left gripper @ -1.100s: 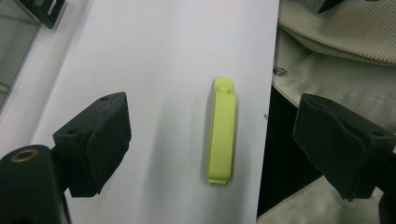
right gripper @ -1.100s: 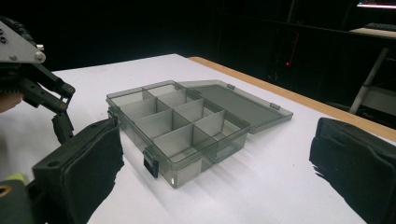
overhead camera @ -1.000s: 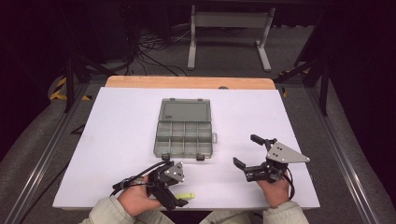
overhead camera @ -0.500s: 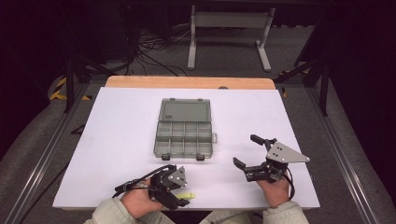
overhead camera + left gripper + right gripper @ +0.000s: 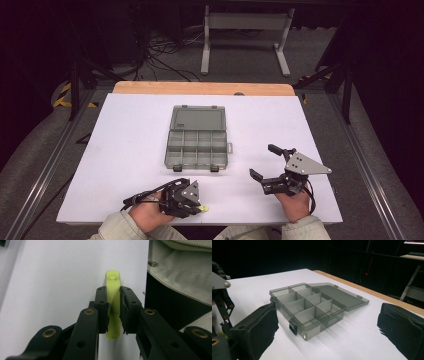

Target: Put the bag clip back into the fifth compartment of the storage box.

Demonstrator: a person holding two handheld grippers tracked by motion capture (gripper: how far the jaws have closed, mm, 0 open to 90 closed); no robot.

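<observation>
Left gripper view shows our left fingers [image 5: 113,312] just closing around the yellow-green clip [image 5: 113,302] at the desk's [image 5: 125,150] near edge; we should squeeze centrally before lifting. Right fingers [image 5: 264,161] stand released.

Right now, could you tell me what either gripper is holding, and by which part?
The left gripper is closing on the yellow-green piece around its middle; both ends stick out. The right gripper is open, holding nothing.

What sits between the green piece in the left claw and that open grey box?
Nothing: in the high view, bare white table separates the yellow-green clip from the compartment box.
</observation>
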